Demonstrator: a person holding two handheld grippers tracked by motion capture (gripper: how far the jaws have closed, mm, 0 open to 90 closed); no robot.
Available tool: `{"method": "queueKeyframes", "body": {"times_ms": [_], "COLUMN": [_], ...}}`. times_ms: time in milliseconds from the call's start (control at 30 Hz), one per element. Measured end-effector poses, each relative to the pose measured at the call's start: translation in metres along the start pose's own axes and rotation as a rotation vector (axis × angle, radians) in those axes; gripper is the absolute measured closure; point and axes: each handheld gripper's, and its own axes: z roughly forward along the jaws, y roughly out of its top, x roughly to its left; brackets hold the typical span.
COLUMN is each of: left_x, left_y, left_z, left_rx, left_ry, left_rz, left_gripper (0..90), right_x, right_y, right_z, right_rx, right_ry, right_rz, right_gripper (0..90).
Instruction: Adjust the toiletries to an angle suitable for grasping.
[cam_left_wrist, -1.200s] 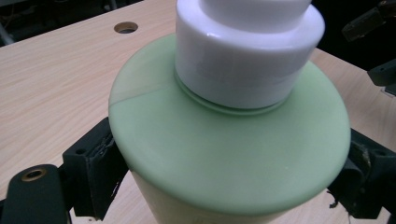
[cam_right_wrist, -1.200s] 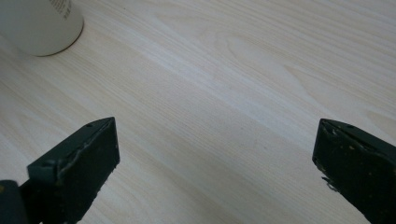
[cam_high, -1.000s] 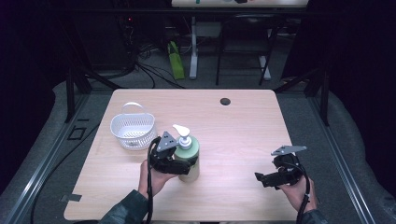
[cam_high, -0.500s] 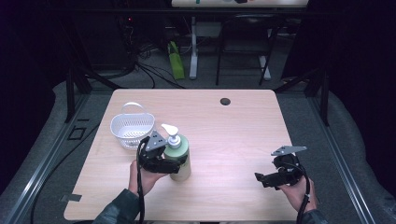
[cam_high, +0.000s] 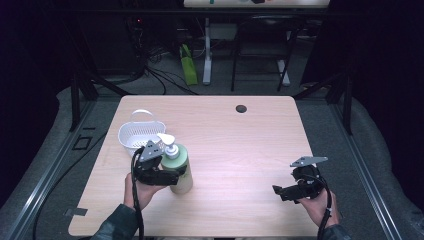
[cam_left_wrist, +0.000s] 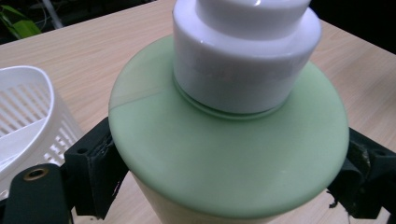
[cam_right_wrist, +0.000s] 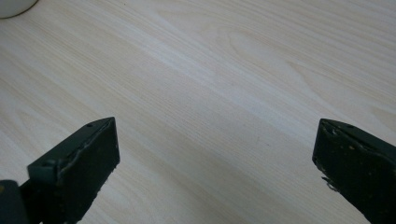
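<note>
While our left gripper (cam_high: 176, 176) clamped the pale-green plastic pump bottle (cam_high: 181, 167), right gripper (cam_right_wrist: 215, 172) apart, we risked knocking the white slotted plastic basket (cam_high: 134, 134) at centre-left.

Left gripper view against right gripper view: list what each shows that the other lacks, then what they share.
Left gripper view alone: the green pump bottle with its white collar, pressed between the jaws, and the white basket beside it. Right gripper view alone: jaws standing wide apart with nothing between them, and a pale rounded edge at the top corner. Shared: the light wooden table.
</note>
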Motion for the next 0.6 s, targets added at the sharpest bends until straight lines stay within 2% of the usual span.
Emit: {"method": "queueKeyframes", "body": {"times_ms": [367,600], "left_x": [0.028,0.038], "left_y": [-0.011,-0.014], "left_z": [-0.019,-0.024], "left_rx": [-0.002,-0.006], "left_ry": [0.06,0.088], "left_rz": [-0.049,-0.068], "left_gripper": [12.2,12.2], "right_x": [-0.001,-0.003], "right_y": [-0.001,-0.001], "right_z": [0.004,0.005], "right_rx": [0.009,0.01], "right_ry": [-0.001,-0.002], "right_rz": [0.001,-0.001], "right_gripper": [0.3,0.2]}}
